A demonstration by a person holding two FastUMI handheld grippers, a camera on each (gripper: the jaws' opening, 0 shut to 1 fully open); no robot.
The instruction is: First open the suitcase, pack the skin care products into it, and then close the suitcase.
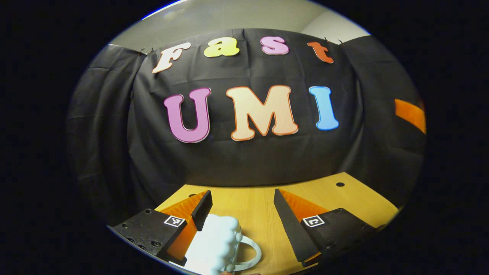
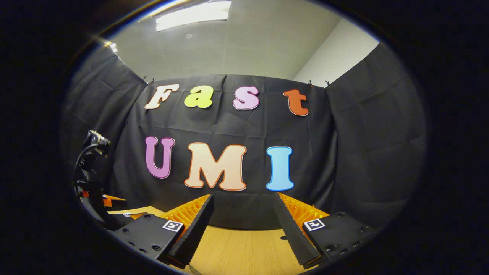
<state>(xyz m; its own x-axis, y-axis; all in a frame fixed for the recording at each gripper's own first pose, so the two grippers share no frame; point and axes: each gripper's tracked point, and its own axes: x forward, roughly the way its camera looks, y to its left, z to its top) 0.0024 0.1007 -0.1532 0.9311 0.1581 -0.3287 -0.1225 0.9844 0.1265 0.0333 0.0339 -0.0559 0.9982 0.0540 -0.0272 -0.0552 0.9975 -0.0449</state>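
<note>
A: Where's the left gripper?
B: Spread wide above the wooden table, a white bumpy item with a ring handle beside its left finger.
A: And the right gripper?
B: Also spread apart, nothing between its fingers, the table below it.

mug on table, before the cloth wall.

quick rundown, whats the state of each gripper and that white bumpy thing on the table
left gripper: open, fingers spread, pointing across the wooden table.
right gripper: open, nothing between its fingers.
white bumpy item: standing on the table with a ring handle on one side, close against one left finger, not clamped.
</note>
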